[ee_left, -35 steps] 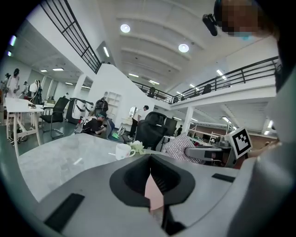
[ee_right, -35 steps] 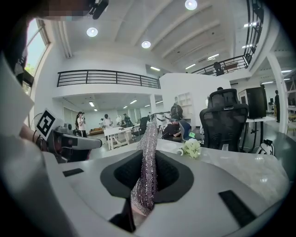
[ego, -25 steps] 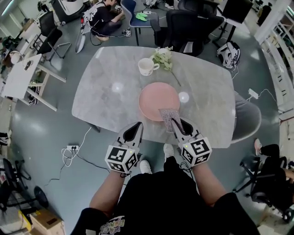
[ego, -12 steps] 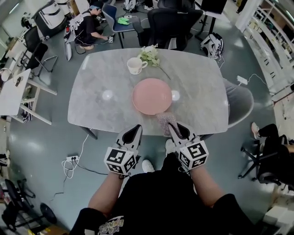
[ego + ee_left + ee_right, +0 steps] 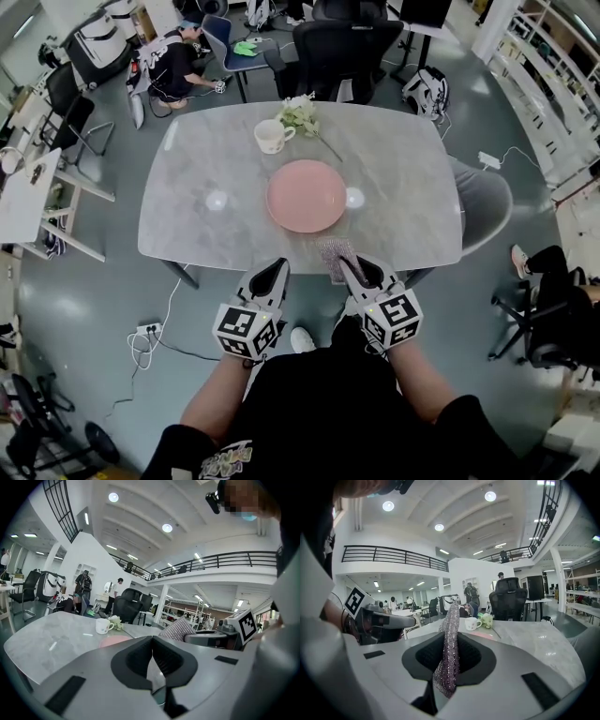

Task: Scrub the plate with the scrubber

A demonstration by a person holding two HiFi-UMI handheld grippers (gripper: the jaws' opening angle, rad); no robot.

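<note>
A pink plate (image 5: 306, 195) lies bare in the middle of the marble table (image 5: 206, 234), also seen low in the left gripper view as the plate (image 5: 115, 640). My right gripper (image 5: 349, 266) is shut on a silvery mesh scrubber (image 5: 336, 254), which stands upright between its jaws (image 5: 448, 644). The scrubber hangs over the table's near edge, short of the plate. My left gripper (image 5: 274, 270) is shut and holds nothing, just off the near edge; in its own view its jaws meet (image 5: 152, 656) and the scrubber (image 5: 176, 629) shows at the right.
A white cup (image 5: 270, 137) and a spray of white flowers (image 5: 302, 114) stand at the table's far side. Office chairs (image 5: 342, 47) ring the far end. A person sits on the floor at the far left (image 5: 173, 67). A grey chair (image 5: 485, 206) stands at the right.
Both grippers have drawn back toward me. The scrubber was over the plate's near rim a second ago and now hangs at the table's near edge, clear of the plate.
</note>
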